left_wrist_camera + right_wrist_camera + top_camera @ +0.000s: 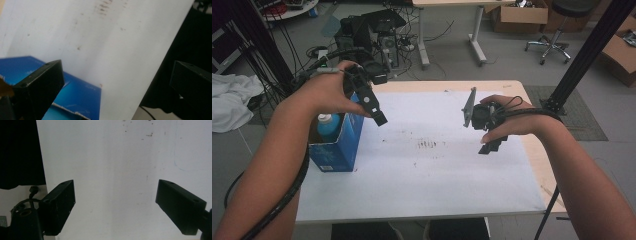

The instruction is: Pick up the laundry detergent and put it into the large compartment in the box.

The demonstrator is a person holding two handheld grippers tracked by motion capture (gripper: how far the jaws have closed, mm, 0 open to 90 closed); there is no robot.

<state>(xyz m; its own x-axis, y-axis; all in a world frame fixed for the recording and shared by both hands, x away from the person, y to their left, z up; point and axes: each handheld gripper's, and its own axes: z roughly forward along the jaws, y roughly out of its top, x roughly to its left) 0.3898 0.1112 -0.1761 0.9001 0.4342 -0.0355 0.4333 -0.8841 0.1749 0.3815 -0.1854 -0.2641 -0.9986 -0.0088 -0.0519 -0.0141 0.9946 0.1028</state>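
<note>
An open blue carton (337,147) stands at the left edge of the white sheet (432,175), with a blue-capped bottle (327,125) upright inside it. My left gripper (379,119) hangs in the air just right of the carton's top and points down at the sheet. In the left gripper view its jaws (116,67) stand wide apart with nothing between them, and the carton (80,96) lies below them at the lower left. My right gripper (492,146) hovers over the sheet's right side. It is open and empty (115,183) above bare white sheet (112,157).
The wooden table (532,100) ends close to the sheet on the right. A black slanted post (587,50) rises at the right. Behind the table lie cables and computer gear (372,35). A white cloth (232,100) lies on the floor at the left.
</note>
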